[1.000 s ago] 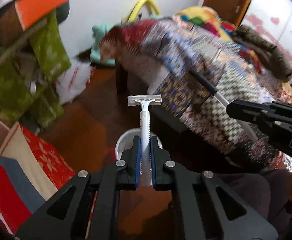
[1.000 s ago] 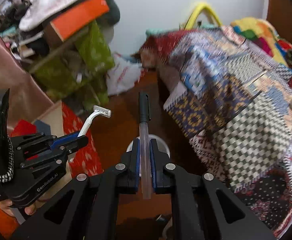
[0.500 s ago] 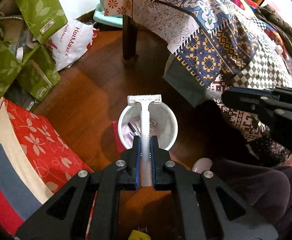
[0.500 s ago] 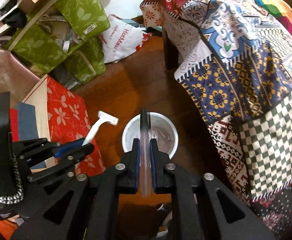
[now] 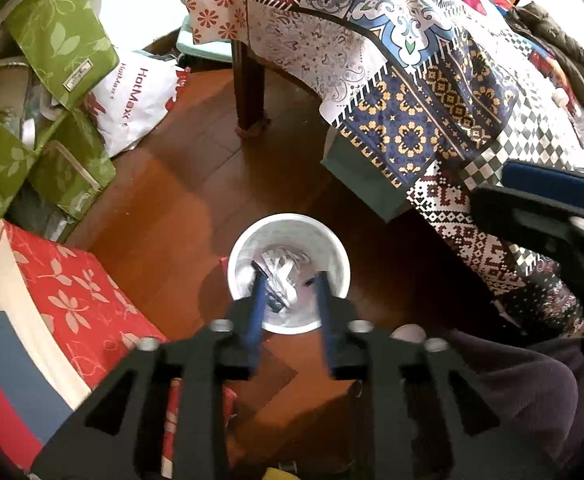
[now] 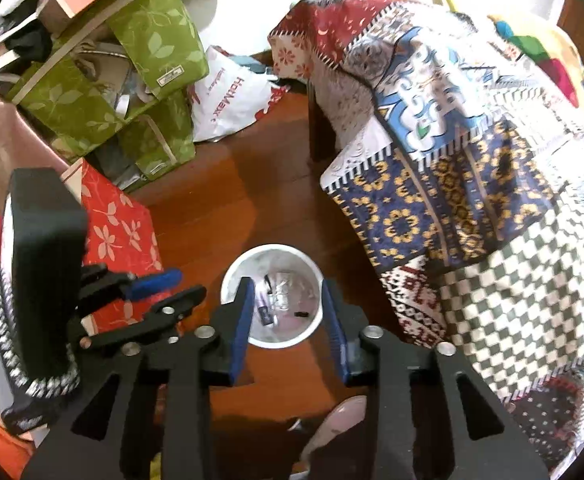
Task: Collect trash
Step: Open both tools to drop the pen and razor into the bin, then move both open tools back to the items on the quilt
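A white round bin (image 5: 244,256) stands on the wooden floor, directly below both grippers, with several bits of trash (image 5: 282,276) lying in it. My left gripper (image 5: 289,280) points down into the bin's mouth. Its jaws are opening and nothing is between them. My right gripper (image 6: 288,286) hangs over the same bin (image 6: 272,249), its jaws also opening and empty. Each gripper appears in the other's view: the left gripper (image 6: 180,288) beside the bin's left, the right gripper (image 5: 492,186) at the right edge.
A patchwork quilt (image 5: 432,120) drapes over furniture with a dark wooden leg (image 5: 248,92) at the right. Green fabric bags (image 5: 64,40), a white plastic bag (image 5: 140,104) and a red flowered box (image 5: 76,292) crowd the left. A person's dark-trousered leg (image 5: 512,380) is at the lower right.
Both grippers have come down over the white bin. The left one held a white razor and the right one a pen; both jaws have opened and neither thing is between them now.
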The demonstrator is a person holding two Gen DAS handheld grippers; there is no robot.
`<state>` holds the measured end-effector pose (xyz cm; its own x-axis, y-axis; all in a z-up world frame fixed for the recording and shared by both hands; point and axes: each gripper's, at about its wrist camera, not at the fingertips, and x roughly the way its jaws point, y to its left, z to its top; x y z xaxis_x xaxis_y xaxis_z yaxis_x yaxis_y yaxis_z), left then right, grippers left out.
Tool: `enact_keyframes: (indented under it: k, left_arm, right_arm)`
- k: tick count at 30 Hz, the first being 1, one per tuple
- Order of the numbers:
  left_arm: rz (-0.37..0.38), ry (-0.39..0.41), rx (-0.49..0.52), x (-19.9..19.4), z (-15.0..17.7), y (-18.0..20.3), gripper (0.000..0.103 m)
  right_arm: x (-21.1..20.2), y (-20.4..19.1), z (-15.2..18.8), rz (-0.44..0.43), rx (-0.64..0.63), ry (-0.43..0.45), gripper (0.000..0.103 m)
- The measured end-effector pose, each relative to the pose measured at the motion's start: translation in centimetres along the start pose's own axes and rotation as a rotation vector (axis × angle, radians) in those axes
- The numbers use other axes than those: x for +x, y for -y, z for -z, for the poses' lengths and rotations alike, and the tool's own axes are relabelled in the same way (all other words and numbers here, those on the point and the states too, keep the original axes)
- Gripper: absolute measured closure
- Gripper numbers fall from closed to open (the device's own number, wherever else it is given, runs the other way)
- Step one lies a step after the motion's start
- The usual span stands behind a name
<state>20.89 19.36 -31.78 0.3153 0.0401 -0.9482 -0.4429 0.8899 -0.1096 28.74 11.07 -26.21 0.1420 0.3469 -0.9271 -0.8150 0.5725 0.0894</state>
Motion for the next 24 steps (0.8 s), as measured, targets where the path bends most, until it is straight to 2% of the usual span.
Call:
enact_keyframes:
  k: [4,9,14,20,24]
  left_arm:
    - [-0.010,0.024,0.005,-1.2,0.4,0.3,0.072]
    - [-0.027,0.080,0.021,-4.2,1.1,0.9,0.072]
    - [-0.034,0.174,0.039,-9.0,2.0,2.1,0.072]
    - [-0.014,0.306,0.076,-15.3,3.1,5.0,0.072]
    - [-0.004,0.399,0.118,-19.2,3.8,7.8,0.071]
  right_arm:
    - [-2.3,0.3,0.9,0.019,0.002,0.046,0.055]
    - [-5.3,0.1,2.0,0.061,-0.019,0.111,0.054]
    - [-9.5,0.4,3.3,0.092,-0.022,0.210,0.053]
    - [-15.4,2.1,5.3,0.081,0.040,0.376,0.052]
    - [-19.0,3.5,6.7,0.163,0.086,0.480,0.052]
